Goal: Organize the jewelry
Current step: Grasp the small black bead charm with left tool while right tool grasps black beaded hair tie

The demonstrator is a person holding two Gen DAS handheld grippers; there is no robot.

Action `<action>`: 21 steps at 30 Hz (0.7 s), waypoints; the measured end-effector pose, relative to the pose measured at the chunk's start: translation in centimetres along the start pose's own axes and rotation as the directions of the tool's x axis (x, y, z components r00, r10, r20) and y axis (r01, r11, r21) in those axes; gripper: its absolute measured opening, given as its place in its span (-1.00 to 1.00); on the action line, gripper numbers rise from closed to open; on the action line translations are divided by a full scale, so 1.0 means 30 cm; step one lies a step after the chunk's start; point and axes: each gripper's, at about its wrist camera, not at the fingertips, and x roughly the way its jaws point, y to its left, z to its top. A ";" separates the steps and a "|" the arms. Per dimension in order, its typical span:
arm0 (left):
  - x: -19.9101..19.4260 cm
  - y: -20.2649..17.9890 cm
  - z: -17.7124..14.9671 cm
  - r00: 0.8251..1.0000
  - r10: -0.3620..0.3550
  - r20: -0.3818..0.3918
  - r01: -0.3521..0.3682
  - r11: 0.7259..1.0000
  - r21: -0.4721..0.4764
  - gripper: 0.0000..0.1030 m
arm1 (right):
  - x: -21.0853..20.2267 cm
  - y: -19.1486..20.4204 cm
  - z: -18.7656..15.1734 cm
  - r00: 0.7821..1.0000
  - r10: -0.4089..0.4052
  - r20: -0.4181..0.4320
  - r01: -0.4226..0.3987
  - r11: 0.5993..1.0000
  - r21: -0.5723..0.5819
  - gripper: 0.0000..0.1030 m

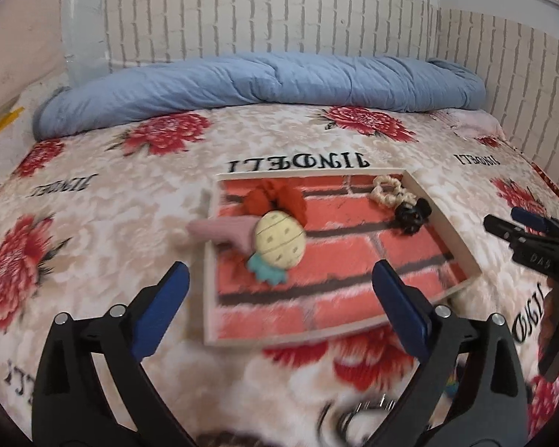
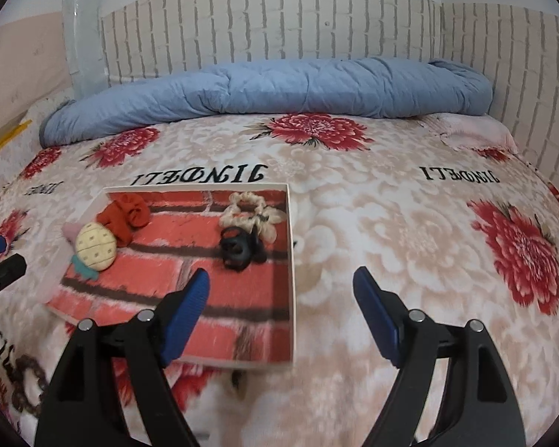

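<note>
A shallow white-rimmed tray [image 1: 449,229] lined with a red brick print lies on the bed. In it are a red scrunchie [image 1: 279,197], a cream scrunchie [image 1: 389,190], a black claw clip [image 1: 413,216] and a yellow pineapple-shaped piece [image 1: 279,242] with teal leaves. A pink piece [image 1: 220,229] hangs over the left rim. My left gripper [image 1: 279,275] hovers open over the tray's near half, holding nothing. In the right wrist view my right gripper [image 2: 281,279] is open and empty above the tray's [image 2: 292,260] right edge, with the claw clip [image 2: 238,251] just beyond its left finger.
A rolled blue quilt [image 1: 264,82] lies along the brick-patterned headboard wall [image 1: 279,18]. The floral blanket [image 2: 410,231] spreads wide to the right of the tray. A brown beaded chain [image 2: 24,380] lies at the near left. A pink cloth [image 2: 473,132] sits at the far right.
</note>
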 end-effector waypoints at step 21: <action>-0.401 0.185 -0.377 0.997 0.076 0.025 -0.077 0.997 0.024 0.90 | -0.379 0.114 -0.426 0.998 -0.011 0.070 0.017 0.996 -0.083 0.52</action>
